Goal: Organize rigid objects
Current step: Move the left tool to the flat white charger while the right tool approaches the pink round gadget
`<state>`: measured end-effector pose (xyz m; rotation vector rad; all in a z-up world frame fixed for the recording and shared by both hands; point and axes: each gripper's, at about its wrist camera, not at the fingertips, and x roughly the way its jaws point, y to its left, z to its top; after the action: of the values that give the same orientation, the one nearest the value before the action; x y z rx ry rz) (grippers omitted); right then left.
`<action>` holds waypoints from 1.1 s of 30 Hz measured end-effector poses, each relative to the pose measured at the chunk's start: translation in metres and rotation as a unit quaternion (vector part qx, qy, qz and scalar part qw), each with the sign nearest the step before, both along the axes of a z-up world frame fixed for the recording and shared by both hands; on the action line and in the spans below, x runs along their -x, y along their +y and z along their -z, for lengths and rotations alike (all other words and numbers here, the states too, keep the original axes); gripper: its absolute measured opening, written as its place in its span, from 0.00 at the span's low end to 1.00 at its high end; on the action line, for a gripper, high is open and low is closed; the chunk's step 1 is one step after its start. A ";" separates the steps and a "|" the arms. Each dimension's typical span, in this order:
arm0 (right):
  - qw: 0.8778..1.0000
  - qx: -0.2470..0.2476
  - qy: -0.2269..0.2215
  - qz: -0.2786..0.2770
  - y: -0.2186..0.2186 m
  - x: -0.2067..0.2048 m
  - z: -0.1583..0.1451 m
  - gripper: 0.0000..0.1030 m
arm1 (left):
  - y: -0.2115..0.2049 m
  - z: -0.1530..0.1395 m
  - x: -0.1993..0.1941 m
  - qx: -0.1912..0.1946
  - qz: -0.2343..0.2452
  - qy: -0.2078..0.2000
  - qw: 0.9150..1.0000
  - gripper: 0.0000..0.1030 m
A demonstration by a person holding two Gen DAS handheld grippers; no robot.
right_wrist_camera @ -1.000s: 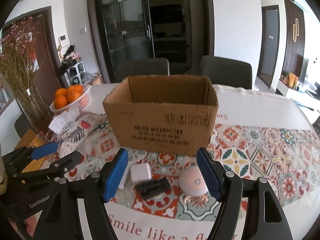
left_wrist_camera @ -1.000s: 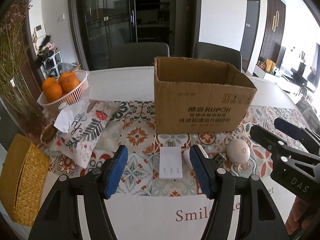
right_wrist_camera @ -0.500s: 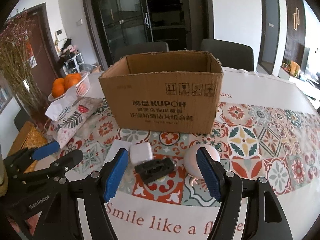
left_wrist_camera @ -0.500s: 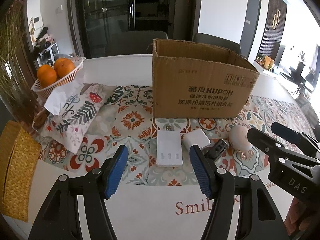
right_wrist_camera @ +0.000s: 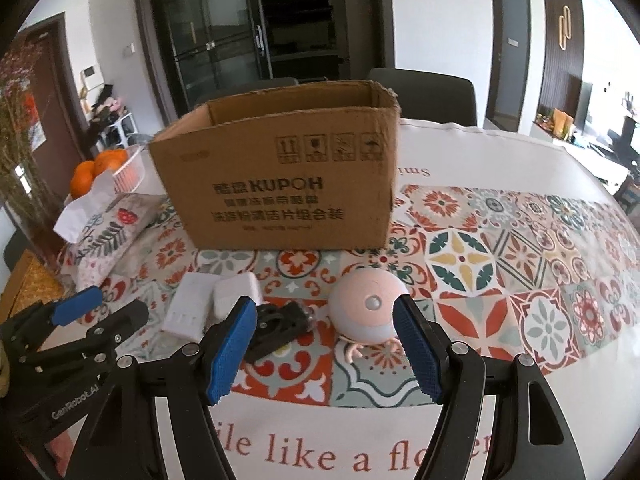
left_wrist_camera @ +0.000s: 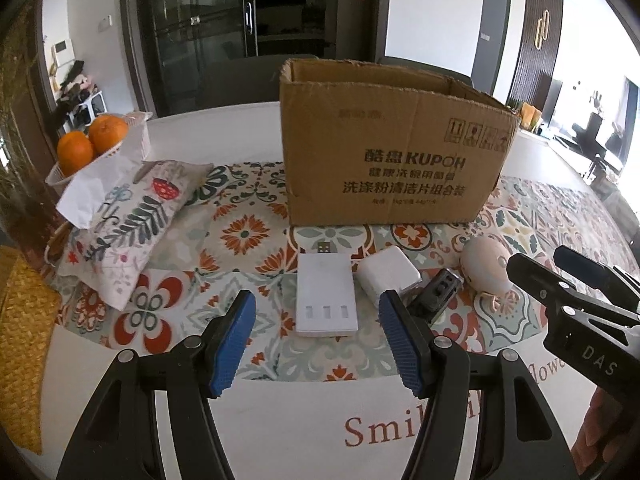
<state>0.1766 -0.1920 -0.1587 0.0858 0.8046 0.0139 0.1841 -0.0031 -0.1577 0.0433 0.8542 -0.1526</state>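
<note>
An open cardboard box (left_wrist_camera: 392, 160) (right_wrist_camera: 280, 184) stands on the patterned runner. In front of it lie a flat white USB charger (left_wrist_camera: 326, 296) (right_wrist_camera: 186, 308), a white adapter block (left_wrist_camera: 388, 274) (right_wrist_camera: 234, 292), a black clip-like part (left_wrist_camera: 438, 292) (right_wrist_camera: 280, 330) and a pink round gadget (left_wrist_camera: 486, 266) (right_wrist_camera: 370, 308). My left gripper (left_wrist_camera: 316, 344) is open and empty, just short of the white charger. My right gripper (right_wrist_camera: 324, 352) is open and empty, its fingers flanking the black part and the pink gadget from the near side.
A patterned tissue pouch (left_wrist_camera: 128, 220) lies left of the box, with a basket of oranges (left_wrist_camera: 92, 144) behind it. A woven yellow mat (left_wrist_camera: 24, 332) sits at the left edge. Dried flowers in a vase (right_wrist_camera: 24, 184) stand far left. Chairs (right_wrist_camera: 424, 92) are behind the table.
Both grippers have moved forward and down toward the small objects; the box and objects look larger. Both stay open, and nothing on the table has moved.
</note>
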 end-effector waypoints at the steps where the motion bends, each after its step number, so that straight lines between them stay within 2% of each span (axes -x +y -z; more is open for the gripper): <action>1: 1.000 0.000 0.001 0.001 -0.001 -0.001 0.002 0.69 | -0.001 0.002 -0.001 -0.002 0.001 0.002 1.000 0.61; 25: 0.998 -0.004 0.034 0.056 -0.022 -0.031 0.049 0.70 | -0.009 0.056 -0.034 0.000 0.005 0.041 0.999 0.61; 27: 0.998 -0.001 0.033 0.055 -0.022 -0.034 0.051 0.74 | -0.008 0.059 -0.037 -0.003 0.003 0.043 0.999 0.61; 33: 0.998 0.002 0.035 0.058 -0.022 -0.045 0.058 0.75 | -0.007 0.068 -0.046 0.002 0.002 0.055 0.998 0.61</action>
<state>0.2213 -0.2138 -0.2167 0.1294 0.8690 -0.1001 0.2297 -0.0104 -0.2255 0.0328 0.9640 -0.1616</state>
